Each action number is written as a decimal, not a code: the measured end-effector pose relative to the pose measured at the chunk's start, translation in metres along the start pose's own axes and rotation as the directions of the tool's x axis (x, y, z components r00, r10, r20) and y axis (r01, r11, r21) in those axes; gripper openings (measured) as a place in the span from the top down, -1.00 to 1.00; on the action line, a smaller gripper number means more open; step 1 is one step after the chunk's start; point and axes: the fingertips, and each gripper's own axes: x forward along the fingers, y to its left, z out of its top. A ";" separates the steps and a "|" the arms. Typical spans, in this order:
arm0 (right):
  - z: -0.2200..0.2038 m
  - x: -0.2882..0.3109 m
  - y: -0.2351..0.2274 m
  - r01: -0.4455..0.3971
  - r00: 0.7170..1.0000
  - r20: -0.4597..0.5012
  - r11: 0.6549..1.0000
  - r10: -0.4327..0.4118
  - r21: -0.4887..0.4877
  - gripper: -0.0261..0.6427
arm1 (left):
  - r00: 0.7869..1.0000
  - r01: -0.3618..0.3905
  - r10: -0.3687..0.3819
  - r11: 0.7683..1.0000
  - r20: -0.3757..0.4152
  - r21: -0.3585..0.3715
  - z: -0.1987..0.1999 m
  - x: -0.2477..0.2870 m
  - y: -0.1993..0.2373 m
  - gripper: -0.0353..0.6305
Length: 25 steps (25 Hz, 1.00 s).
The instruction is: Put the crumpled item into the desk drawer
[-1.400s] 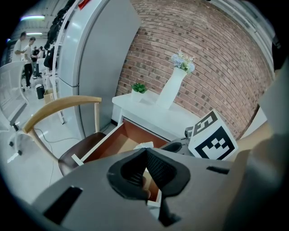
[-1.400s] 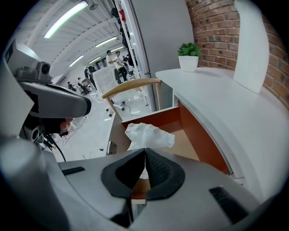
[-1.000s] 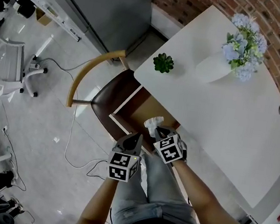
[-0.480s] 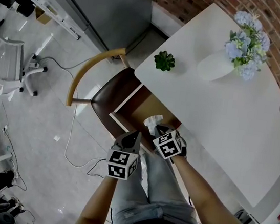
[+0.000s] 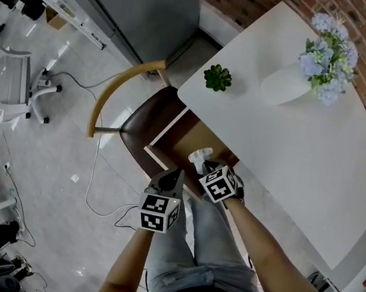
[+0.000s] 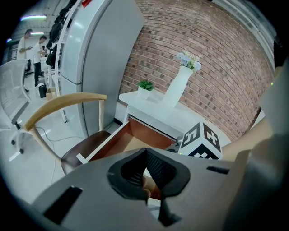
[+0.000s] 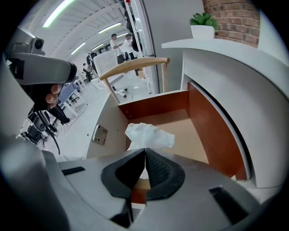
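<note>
1. Roughly half done, at a guess: drawer (image 7: 153, 106) under the white counter (image 5: 304, 152) already standing open.
2. Right gripper (image 7: 145, 151) clamped tight on the crumpled item (image 7: 149, 134), held over the drawer's inside; touching its floor or not, hard to tell.
3. Left gripper (image 6: 145, 153) closed on nothing, idle just beside.
4. Left to do: lower, let go, pull clear.

Over drawer (image 5: 187, 137) — crumpled item (image 5: 200, 156)

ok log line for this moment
right gripper: shut on crumpled tissue | crumpled tissue: above open drawer | left gripper: shut, empty
</note>
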 end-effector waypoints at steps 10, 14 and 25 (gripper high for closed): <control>-0.003 0.019 -0.007 -0.005 0.999 -0.033 1.000 0.005 0.005 0.92 | 1.000 -0.007 0.007 1.000 -0.017 0.001 -0.004 0.006 0.007 0.90; -0.007 0.026 -0.010 -0.003 0.999 -0.053 1.000 0.003 0.010 0.92 | 1.000 -0.006 0.006 1.000 -0.025 -0.002 -0.006 0.008 0.008 0.90; -0.016 0.043 -0.008 -0.022 0.994 -0.106 1.000 0.020 -0.022 0.92 | 0.999 -0.006 0.006 1.000 -0.031 -0.003 -0.007 0.012 0.012 0.90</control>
